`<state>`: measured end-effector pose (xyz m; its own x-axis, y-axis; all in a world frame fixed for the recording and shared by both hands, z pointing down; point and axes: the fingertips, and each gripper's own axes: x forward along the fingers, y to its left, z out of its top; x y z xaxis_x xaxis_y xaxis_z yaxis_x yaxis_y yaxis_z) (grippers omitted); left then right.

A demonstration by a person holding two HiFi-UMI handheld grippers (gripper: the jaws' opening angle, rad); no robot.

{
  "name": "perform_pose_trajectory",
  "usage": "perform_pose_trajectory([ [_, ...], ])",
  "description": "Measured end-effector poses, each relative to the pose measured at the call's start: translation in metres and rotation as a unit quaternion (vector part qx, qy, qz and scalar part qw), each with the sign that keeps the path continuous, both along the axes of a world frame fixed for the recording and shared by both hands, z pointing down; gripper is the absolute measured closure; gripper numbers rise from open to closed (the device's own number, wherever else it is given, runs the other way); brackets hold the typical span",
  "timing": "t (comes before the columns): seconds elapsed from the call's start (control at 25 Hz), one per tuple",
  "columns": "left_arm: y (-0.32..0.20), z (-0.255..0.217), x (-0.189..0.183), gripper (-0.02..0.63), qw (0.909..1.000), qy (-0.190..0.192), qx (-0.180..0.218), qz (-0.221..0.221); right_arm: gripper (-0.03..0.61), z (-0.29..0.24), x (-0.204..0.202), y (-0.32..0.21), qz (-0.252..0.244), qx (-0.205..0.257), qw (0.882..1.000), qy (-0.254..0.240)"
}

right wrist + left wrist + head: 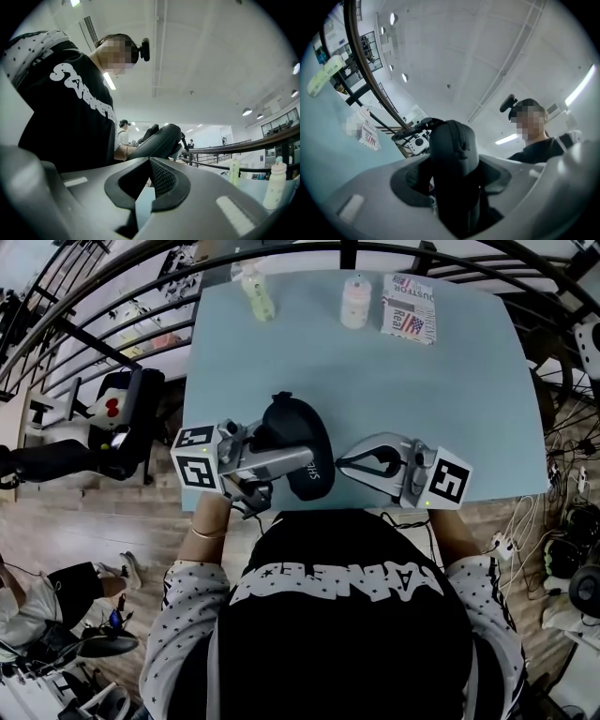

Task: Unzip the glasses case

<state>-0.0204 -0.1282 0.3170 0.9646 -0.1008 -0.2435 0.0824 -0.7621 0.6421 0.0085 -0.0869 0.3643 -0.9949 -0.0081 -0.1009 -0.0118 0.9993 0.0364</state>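
The black glasses case (302, 432) lies on the light blue table (450, 399), near its front edge. My left gripper (284, 461) comes in from the left and is shut on the case's near end. In the left gripper view the case (453, 154) fills the gap between the grey jaws (450, 178). My right gripper (341, 464) is shut, with its tips at the case's right edge. In the right gripper view the black pads (161, 180) meet at the tips (150, 161), just short of the case (159, 139). No zip pull shows between them.
At the table's far side stand a pale green bottle (257, 294), a white bottle (355, 302) and a printed packet (409, 308). A dark curved railing (112, 282) runs round the table. The front edge (487, 495) lies just under the right gripper.
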Motion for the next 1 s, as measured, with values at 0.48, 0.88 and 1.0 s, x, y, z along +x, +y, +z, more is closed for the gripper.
perform_pose_trajectory([
  [0.48,-0.005,0.004,0.01,0.614,0.9999,-0.002,0.001,0.011,0.572,-0.013,0.008,-0.021,0.038,0.006,0.999,-0.022],
  [0.88,-0.006,0.01,0.024,0.614,0.9997,-0.001,-0.004,0.024,0.572,-0.024,0.019,-0.038,0.066,0.012,0.997,-0.037],
  [1.0,-0.005,0.013,0.027,0.614,0.9996,-0.006,-0.005,0.028,0.572,-0.029,0.021,-0.042,0.072,0.008,0.996,-0.047],
])
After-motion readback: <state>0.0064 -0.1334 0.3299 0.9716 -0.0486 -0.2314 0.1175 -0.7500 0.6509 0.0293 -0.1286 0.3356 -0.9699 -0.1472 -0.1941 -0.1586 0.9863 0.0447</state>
